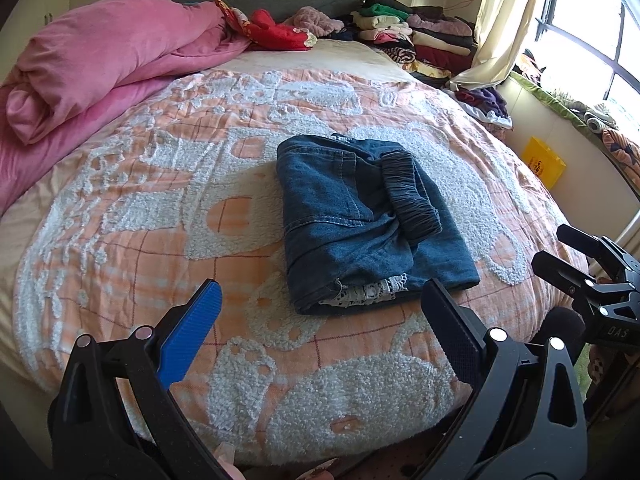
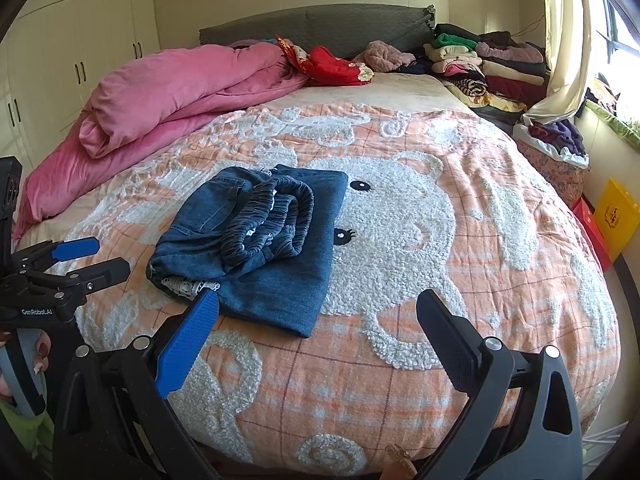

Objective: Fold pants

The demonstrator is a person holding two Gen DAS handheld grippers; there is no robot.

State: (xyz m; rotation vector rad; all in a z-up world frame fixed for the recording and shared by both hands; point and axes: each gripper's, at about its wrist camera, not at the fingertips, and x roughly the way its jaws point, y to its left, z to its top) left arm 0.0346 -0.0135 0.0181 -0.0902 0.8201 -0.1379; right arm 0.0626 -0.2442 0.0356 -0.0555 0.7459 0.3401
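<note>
Blue denim pants (image 1: 360, 216) lie folded into a compact bundle on the orange-and-white bedspread (image 1: 160, 200), the elastic waistband on top and a strip of white lace showing at the near edge. My left gripper (image 1: 320, 312) hovers open just in front of the bundle, nothing between its fingers. In the right wrist view the same pants (image 2: 256, 240) sit left of centre, and my right gripper (image 2: 318, 324) is open above the bedspread (image 2: 440, 280), its blue finger close to the bundle's near corner. Each gripper shows in the other's view: the right gripper (image 1: 560, 252), the left gripper (image 2: 96, 258).
A rolled pink quilt (image 1: 100, 72) fills the bed's left side. Stacks of folded clothes (image 1: 420, 36) and a red garment (image 1: 276, 32) lie by the grey headboard. A yellow bag (image 1: 544, 162) stands on the floor right of the bed, under the window.
</note>
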